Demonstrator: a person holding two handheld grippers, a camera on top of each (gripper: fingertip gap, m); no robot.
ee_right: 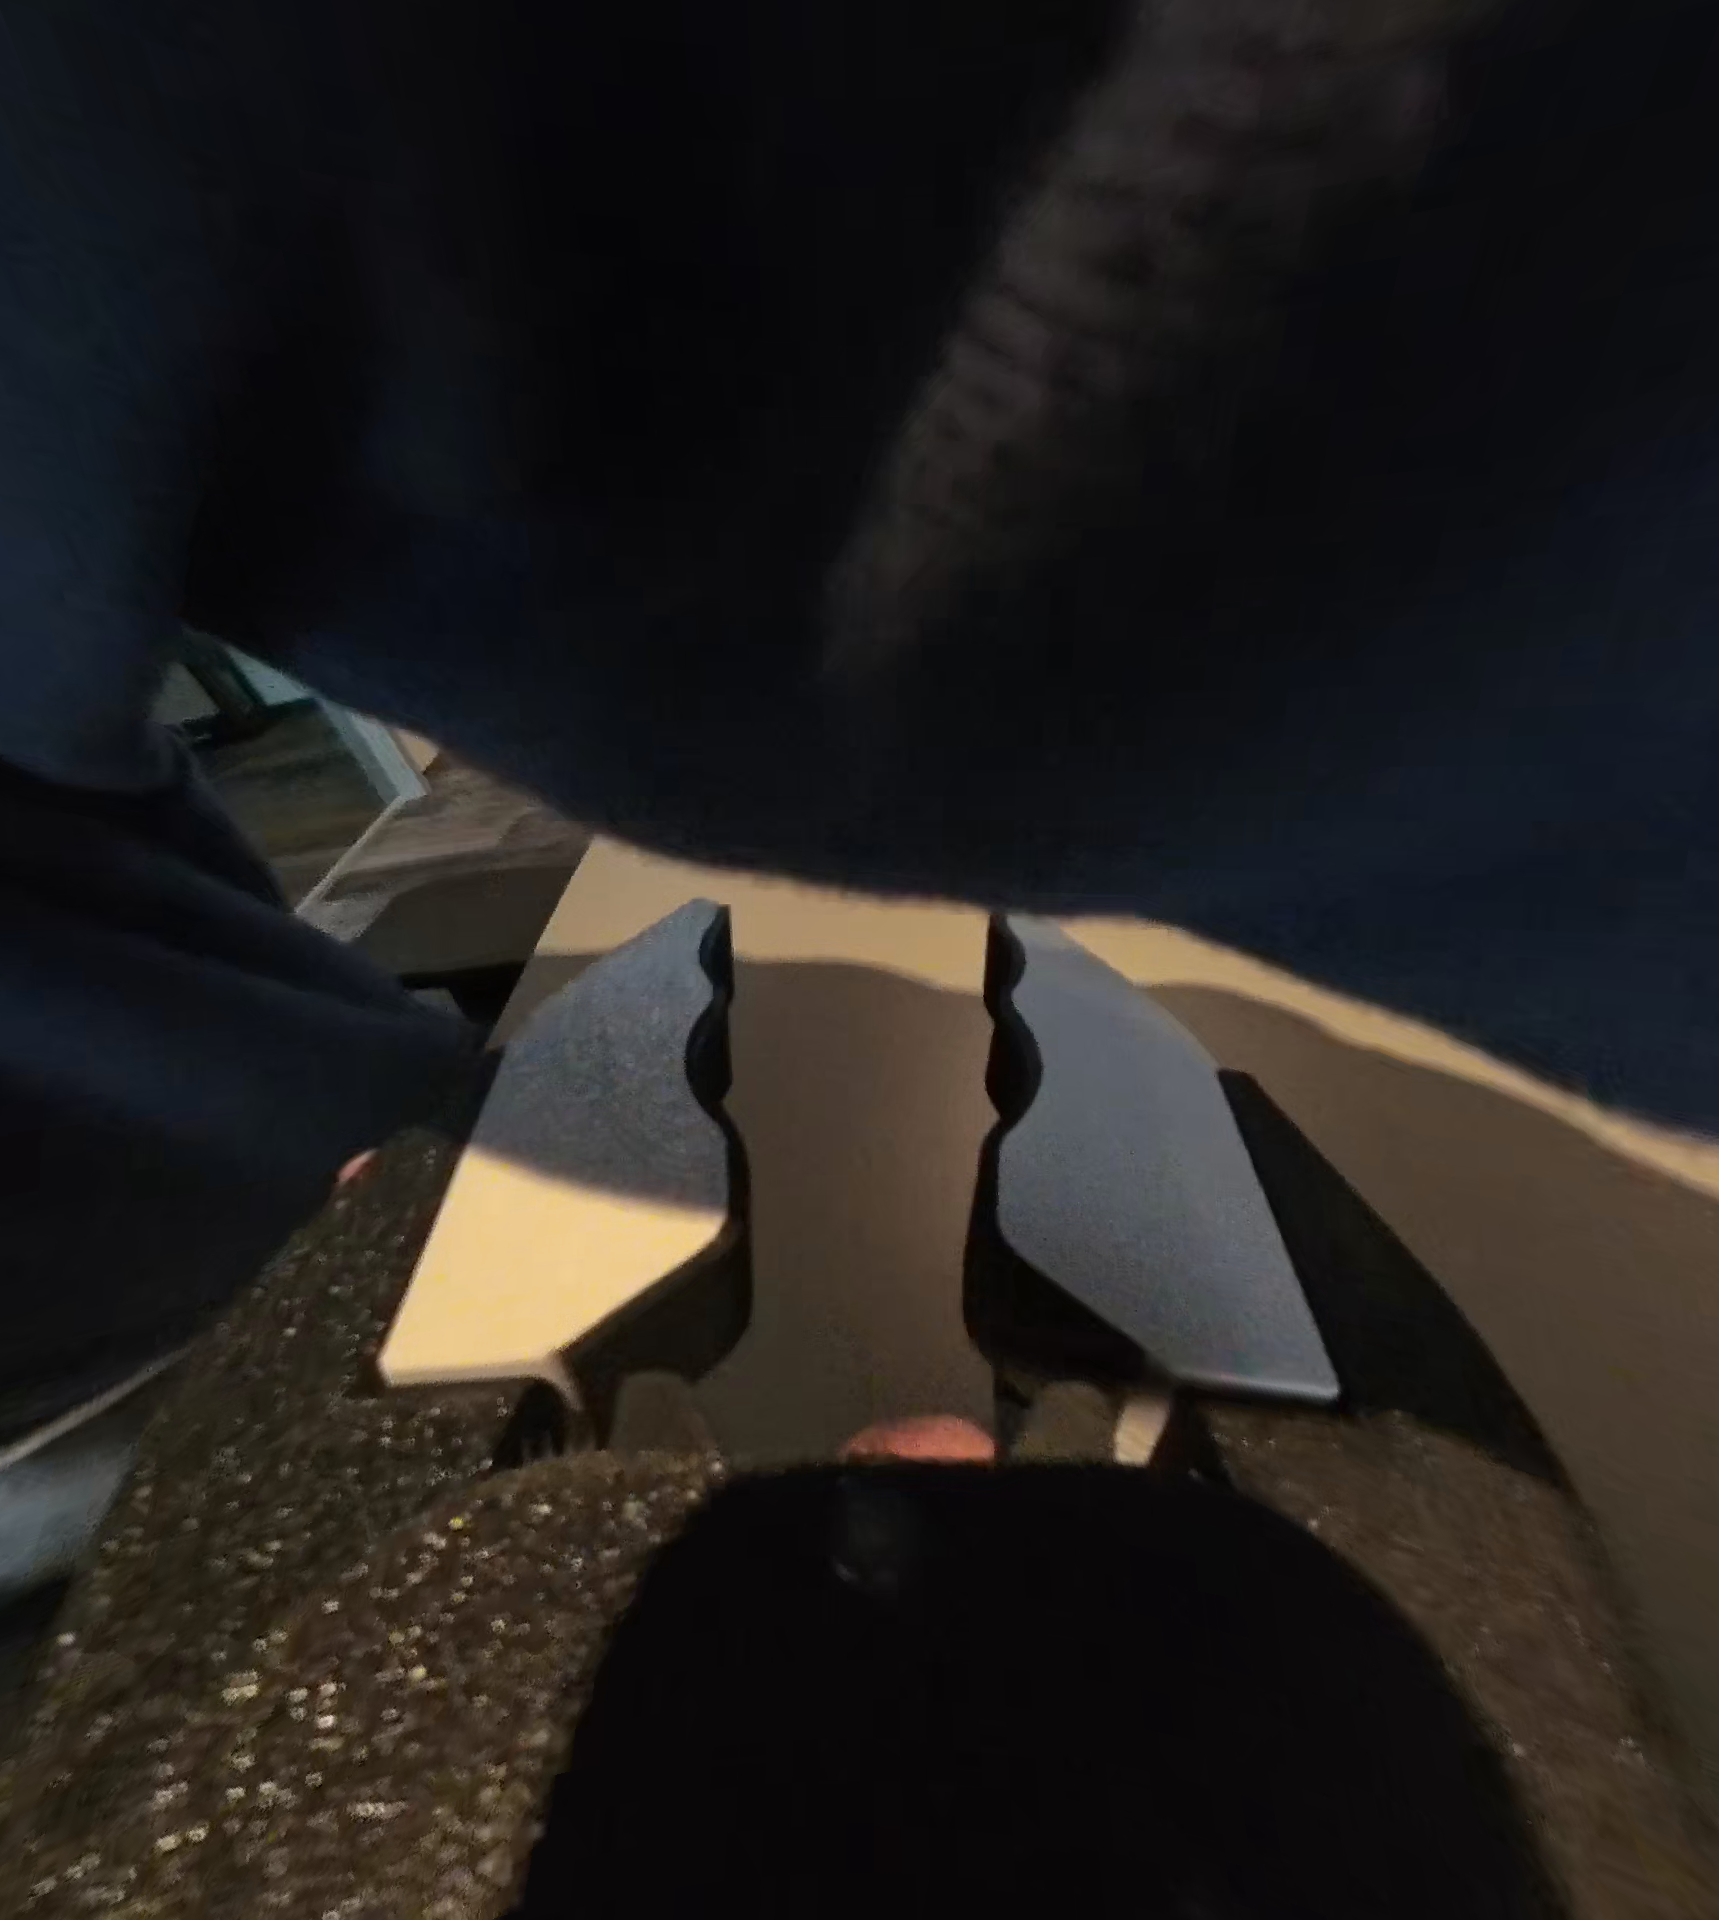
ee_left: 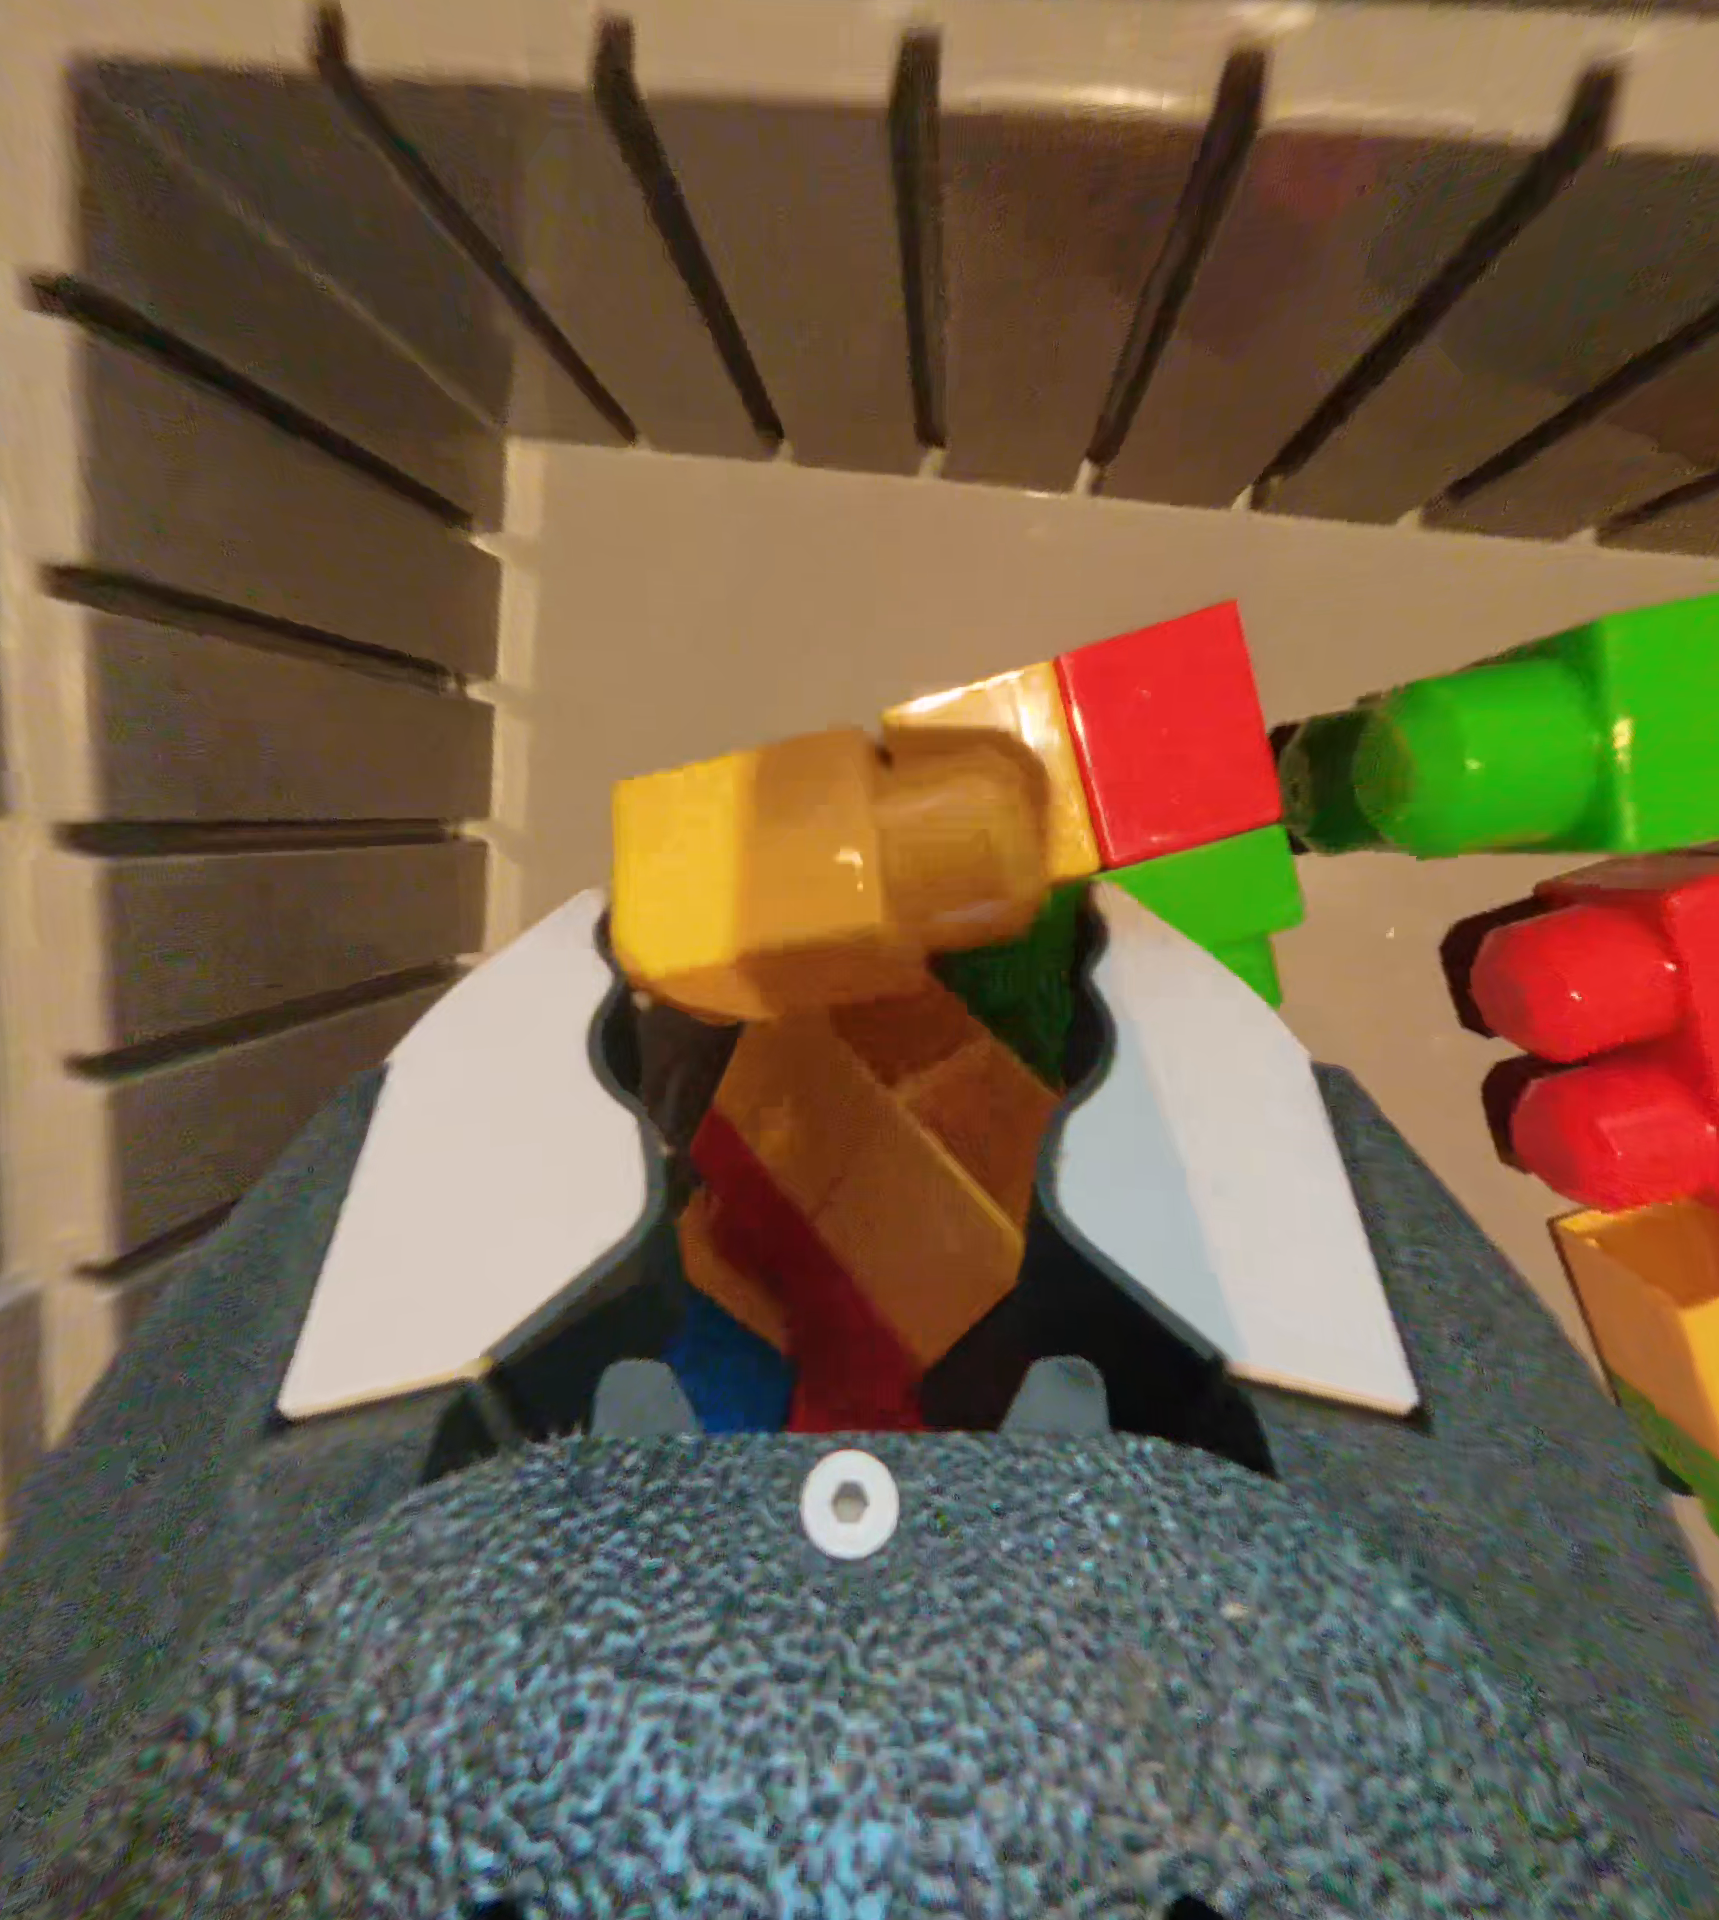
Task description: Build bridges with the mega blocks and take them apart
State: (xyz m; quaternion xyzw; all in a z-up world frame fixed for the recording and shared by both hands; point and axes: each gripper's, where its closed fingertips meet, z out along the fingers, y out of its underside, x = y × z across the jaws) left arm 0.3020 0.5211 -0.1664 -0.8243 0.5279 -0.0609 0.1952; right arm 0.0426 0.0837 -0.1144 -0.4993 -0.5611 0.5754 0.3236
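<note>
mega blocks (ee_left: 865, 904) (yellow, red, green) clamped in left gripper (ee_left: 850, 935), white slatted bin (ee_left: 294, 644) behind, right gripper (ee_right: 857, 966) parted, empty

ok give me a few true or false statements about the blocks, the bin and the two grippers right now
1. The left gripper has a cluster of joined blocks between its fingers. True.
2. The block nearest the left fingertips is blue. False: it is a yellow block.
3. The blocks lie inside a white slotted bin. True.
4. The right gripper is holding a red block. False: its fingers stand apart with nothing between them.
5. A red block sits right next to the yellow one. True.
6. The right wrist view looks into the bin. False: it mostly shows dark clothing and a tan surface.
</note>
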